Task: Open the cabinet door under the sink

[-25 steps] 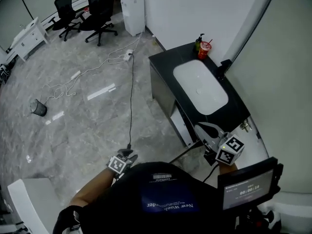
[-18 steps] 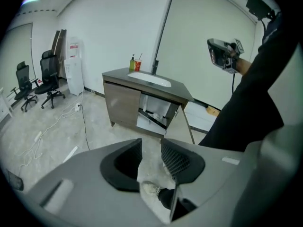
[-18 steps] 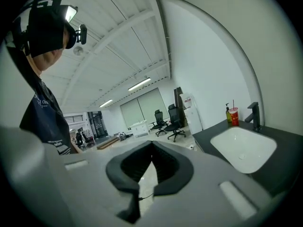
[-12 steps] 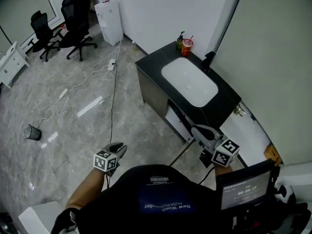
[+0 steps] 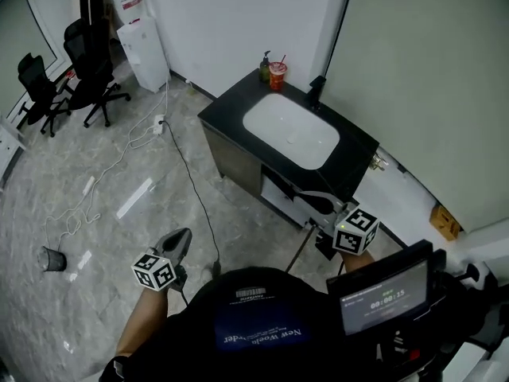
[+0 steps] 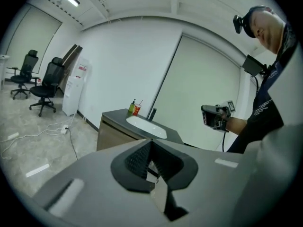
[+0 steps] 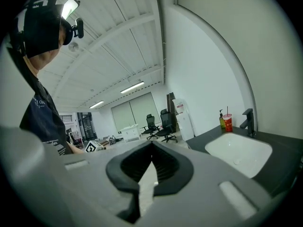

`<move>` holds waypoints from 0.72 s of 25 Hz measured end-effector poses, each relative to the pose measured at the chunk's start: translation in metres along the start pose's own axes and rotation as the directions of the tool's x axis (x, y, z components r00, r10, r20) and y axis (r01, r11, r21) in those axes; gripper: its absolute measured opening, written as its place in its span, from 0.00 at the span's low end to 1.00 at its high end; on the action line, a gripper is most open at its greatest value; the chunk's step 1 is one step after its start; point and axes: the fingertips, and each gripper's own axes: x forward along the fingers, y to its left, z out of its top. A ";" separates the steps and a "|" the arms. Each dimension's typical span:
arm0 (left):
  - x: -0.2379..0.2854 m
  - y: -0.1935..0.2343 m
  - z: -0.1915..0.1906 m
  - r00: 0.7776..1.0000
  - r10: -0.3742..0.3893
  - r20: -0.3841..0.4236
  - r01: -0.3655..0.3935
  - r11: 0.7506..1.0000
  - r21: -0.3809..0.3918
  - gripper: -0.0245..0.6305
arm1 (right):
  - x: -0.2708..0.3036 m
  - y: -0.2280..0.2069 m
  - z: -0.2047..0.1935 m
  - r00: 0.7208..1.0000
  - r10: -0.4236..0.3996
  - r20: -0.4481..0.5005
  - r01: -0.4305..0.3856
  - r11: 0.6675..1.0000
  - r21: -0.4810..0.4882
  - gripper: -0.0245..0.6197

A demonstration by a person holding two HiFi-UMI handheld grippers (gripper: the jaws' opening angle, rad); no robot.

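Note:
The vanity has a black counter (image 5: pixel 350 161) with a white basin (image 5: pixel 290 138) and a dark cabinet front (image 5: pixel 231 159) below it. My left gripper (image 5: pixel 181 237) hangs over the floor well short of the cabinet, shut with nothing in it. In the left gripper view (image 6: pixel 151 142) it points toward the cabinet (image 6: pixel 112 136) and basin (image 6: pixel 146 123). My right gripper (image 5: pixel 314 204) is at the cabinet's near corner, just below the counter edge. It is shut and empty (image 7: pixel 152 144), with the basin (image 7: pixel 239 151) off to its right.
A faucet (image 5: pixel 316 90), soap bottle (image 5: pixel 265 64) and red cup (image 5: pixel 277 75) stand on the counter's far side. A black cable (image 5: pixel 189 177) crosses the floor. Office chairs (image 5: pixel 89 78), a water dispenser (image 5: pixel 143 44) and a small bin (image 5: pixel 50 259) stand further off.
My left gripper has risen from near the floor, tipped up toward level, and its jaws have shut. The right gripper has shifted a little along the cabinet's near corner.

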 end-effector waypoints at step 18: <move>-0.012 0.111 0.119 0.931 -0.357 -0.069 0.364 0.915 0.176 0.04 | 0.128 0.047 0.017 0.962 -0.266 0.060 0.265 0.964 0.033 0.04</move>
